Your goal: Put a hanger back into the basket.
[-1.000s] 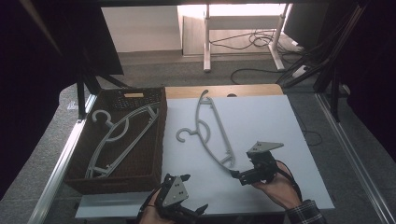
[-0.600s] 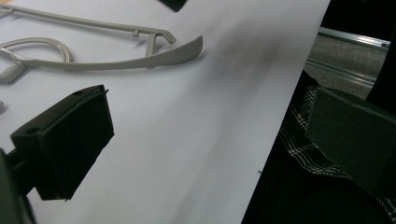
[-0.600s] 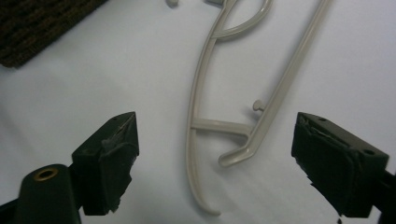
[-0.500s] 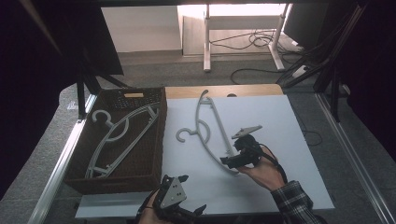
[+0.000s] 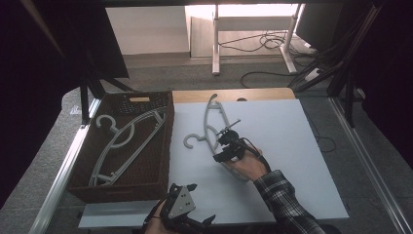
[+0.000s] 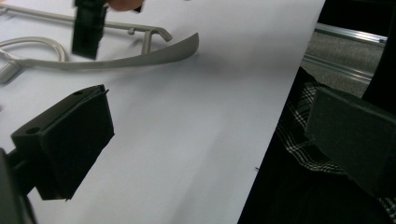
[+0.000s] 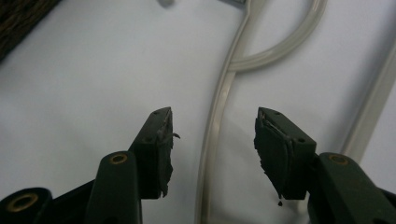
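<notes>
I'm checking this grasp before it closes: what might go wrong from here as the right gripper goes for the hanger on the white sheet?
1. The right gripper is open with its jaws either side of one thin bar of the grey hanger; a narrow bar may slip or twist when pinched.
2. That grip sits towards one end, so the hanger could swing when lifted.
3. The wicker basket already holds another hanger, which hooks might snag.

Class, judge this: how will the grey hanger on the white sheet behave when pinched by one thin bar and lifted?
The hanger looks like thin moulded plastic, so probably light and fairly stiff. Held off-centre by the right gripper, it may swing. Its smooth bar could slip.
</notes>
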Motion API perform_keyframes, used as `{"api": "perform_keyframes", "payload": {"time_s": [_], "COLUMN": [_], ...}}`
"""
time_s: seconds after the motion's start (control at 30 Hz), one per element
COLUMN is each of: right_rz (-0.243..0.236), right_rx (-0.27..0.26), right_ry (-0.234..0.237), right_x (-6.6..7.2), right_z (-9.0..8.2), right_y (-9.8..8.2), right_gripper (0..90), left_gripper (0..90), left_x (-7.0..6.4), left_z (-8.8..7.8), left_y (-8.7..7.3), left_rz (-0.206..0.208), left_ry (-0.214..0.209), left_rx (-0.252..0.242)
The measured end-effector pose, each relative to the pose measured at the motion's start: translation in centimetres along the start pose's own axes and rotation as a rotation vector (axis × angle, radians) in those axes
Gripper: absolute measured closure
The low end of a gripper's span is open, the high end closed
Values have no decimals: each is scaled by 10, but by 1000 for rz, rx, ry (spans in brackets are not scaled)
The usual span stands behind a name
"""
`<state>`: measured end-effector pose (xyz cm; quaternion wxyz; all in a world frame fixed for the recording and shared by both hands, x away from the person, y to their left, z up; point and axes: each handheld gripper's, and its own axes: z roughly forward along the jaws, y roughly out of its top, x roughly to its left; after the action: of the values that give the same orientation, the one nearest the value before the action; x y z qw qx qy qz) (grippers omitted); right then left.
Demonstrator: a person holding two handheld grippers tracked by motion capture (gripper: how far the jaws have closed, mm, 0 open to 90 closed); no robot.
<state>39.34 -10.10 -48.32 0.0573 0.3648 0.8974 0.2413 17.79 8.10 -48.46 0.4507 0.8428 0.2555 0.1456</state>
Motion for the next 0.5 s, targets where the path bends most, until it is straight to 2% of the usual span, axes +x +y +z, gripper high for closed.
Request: {"api": "perform_keyframes", "payload": {"time_s": [0.13,0.33,0.43,0.5], "right_rz": [5,1,-5,6], "right_rx": [33,67,108,114], "right_ry": [-22,-38,-81,-94], "right_x": [-2,-1,2,3], "right_z": [16,28,35,35], "right_y": [12,18,20,22], "right_gripper": [574,624,688,720], "left_gripper": [12,12,12,12], "left_x": [1,1,1,1], "left_z": [-1,-1,-1,-1], "left_y": [0,0,0,0], "left_rz": [-4,-7,-6,-8], "left_ry": [-4,-8,-7,-8], "left_rx": [-5,-8,-6,-8]}}
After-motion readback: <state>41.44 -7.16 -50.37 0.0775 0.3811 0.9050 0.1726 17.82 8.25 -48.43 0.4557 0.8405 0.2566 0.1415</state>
